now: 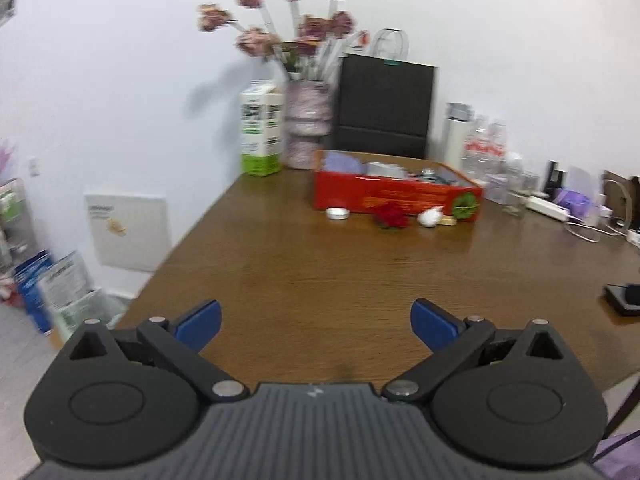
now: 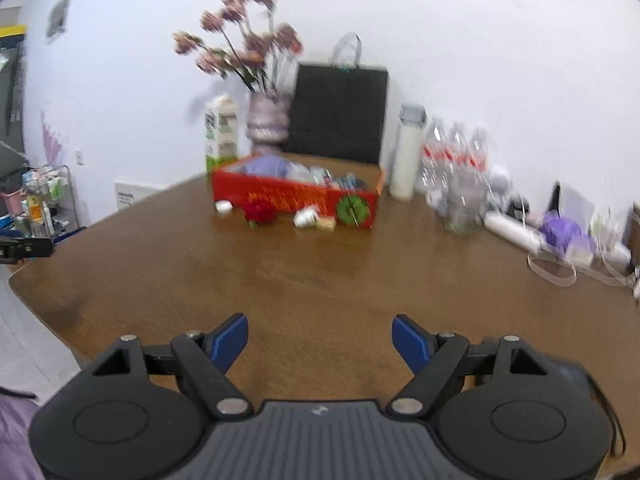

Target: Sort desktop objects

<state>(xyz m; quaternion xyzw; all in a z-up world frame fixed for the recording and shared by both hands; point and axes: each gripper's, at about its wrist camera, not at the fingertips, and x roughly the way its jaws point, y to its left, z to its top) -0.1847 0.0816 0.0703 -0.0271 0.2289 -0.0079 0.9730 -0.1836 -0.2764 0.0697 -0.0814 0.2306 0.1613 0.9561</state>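
While four small loose items, a white lid (image 2: 223, 206), red flower (image 2: 260, 212), white cup (image 2: 307, 216) and what may be a tan block (image 2: 326, 223), lie against the red box (image 2: 280, 196) far across the worktop (image 2: 320, 280), left tongs (image 1: 316, 326) and right tongs (image 2: 320, 342) hover open and empty, well short, neither clearly nearer.

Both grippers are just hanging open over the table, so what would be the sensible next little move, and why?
Probably reach the right gripper forward toward the red flower. It lies loose on the table in front of the red box, beside other unsorted bits, and both grippers, the left gripper too, are empty and far from them.
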